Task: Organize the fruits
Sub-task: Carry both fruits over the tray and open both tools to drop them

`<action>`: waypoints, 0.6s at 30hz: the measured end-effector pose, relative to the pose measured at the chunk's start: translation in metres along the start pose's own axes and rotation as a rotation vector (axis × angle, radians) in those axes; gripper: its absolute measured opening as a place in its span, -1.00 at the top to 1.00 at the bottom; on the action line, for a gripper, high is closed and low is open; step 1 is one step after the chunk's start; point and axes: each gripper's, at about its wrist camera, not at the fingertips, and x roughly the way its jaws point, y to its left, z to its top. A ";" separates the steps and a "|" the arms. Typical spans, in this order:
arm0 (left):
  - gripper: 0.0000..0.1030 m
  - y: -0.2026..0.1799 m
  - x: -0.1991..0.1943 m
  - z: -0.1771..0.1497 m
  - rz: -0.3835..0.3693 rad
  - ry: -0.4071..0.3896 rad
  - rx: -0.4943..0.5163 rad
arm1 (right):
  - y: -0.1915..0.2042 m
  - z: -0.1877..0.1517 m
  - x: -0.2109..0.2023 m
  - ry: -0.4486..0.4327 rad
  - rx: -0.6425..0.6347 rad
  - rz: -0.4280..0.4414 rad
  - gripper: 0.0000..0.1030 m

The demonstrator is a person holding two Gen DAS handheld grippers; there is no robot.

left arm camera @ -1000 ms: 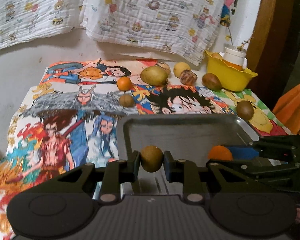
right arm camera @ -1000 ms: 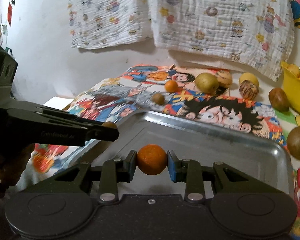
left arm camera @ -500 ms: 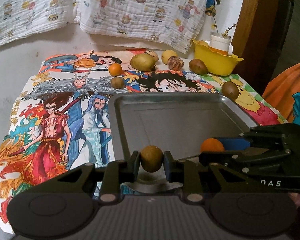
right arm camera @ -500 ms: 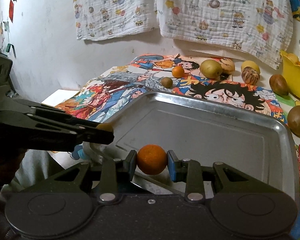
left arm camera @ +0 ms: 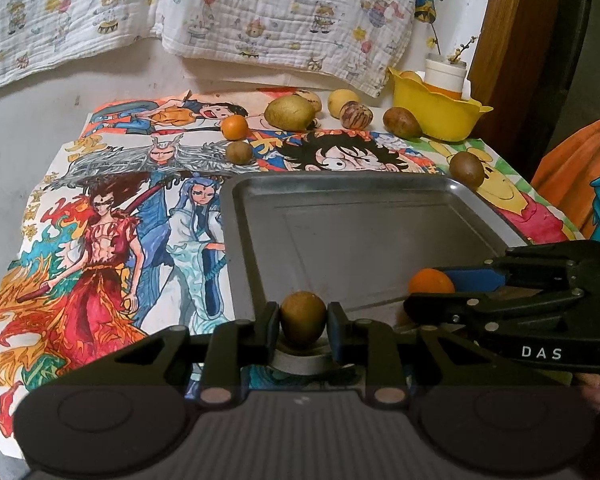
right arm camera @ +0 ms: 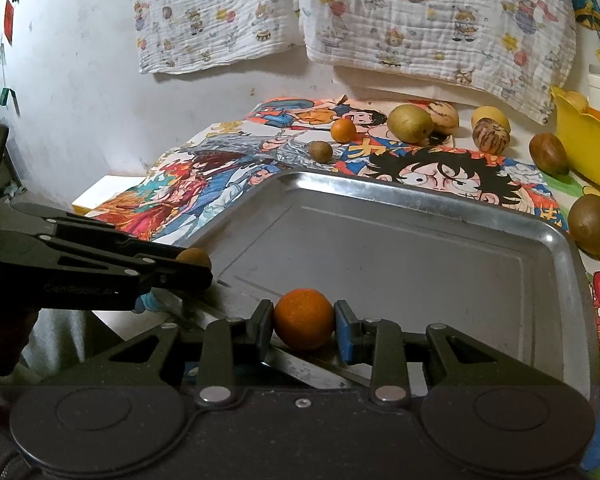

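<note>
Left gripper (left arm camera: 303, 317) clamps a brown fruit (left arm camera: 303, 316); right gripper (right arm camera: 304, 324) clamps an orange (right arm camera: 304, 318).

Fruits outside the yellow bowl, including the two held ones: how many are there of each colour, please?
Orange fruits: 2
Brown fruits: 4
Yellow-green fruits: 2
Striped fruits: 2
Total: 10

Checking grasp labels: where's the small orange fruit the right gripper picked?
The small orange fruit is clamped in the right gripper, bottom centre of its wrist view, at the near edge of the metal tray; the left gripper is alongside.
</note>
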 end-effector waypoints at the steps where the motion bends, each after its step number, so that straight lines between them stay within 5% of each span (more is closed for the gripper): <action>1: 0.46 0.000 0.000 0.000 0.001 -0.001 0.000 | 0.000 0.000 0.000 0.000 0.001 0.002 0.32; 4: 0.41 0.000 -0.002 0.001 0.008 -0.007 -0.004 | -0.001 -0.001 -0.001 -0.009 0.012 0.004 0.24; 8: 0.29 0.004 -0.010 0.003 0.008 -0.028 -0.034 | -0.003 -0.001 -0.008 -0.045 0.027 -0.017 -0.10; 10: -0.09 0.005 -0.014 0.004 0.019 -0.048 -0.036 | -0.005 -0.002 -0.013 -0.065 0.036 -0.019 -0.24; 14: -0.43 0.010 -0.024 0.004 0.022 -0.081 -0.036 | -0.008 -0.003 -0.024 -0.089 0.048 -0.010 -0.65; 18: -0.98 0.015 -0.030 0.004 0.034 -0.096 -0.030 | -0.009 -0.006 -0.031 -0.096 0.036 -0.031 -0.99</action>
